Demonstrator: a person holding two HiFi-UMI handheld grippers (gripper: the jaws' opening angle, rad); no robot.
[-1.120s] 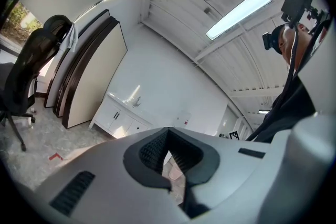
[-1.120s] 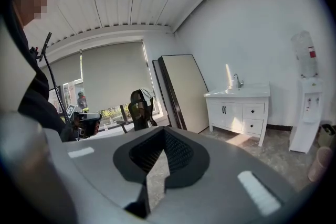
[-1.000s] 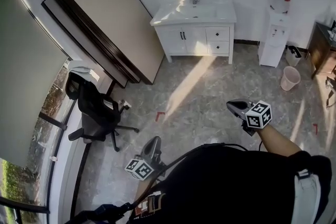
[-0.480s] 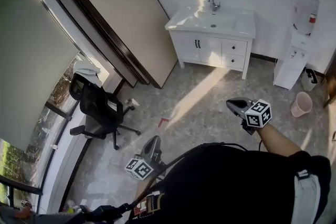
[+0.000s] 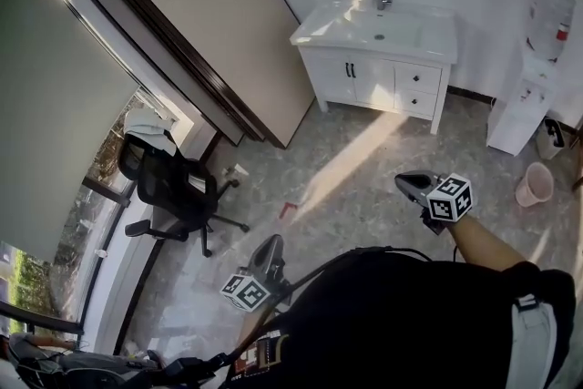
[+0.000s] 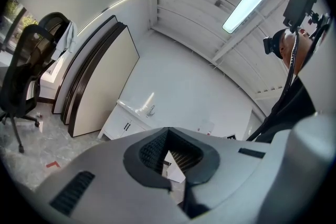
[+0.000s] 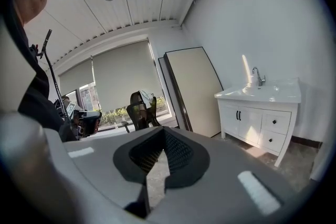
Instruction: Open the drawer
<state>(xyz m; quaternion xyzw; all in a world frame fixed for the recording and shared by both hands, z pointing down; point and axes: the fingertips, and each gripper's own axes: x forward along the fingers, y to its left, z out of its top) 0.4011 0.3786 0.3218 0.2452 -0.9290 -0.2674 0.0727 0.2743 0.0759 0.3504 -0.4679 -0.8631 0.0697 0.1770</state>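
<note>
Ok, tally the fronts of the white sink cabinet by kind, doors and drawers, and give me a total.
Doors: 2, the left door and the right door
Drawers: 2, the upper drawer and the lower drawer
Total: 4

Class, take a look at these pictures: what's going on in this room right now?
A person stands holding a tool in each hand, facing a white sink cabinet across the room. The left tool and the right tool are both shut and hold nothing. The cabinet's two drawers are closed, and neither tool is anywhere near them, so opening the drawer has not yet begun.
</note>
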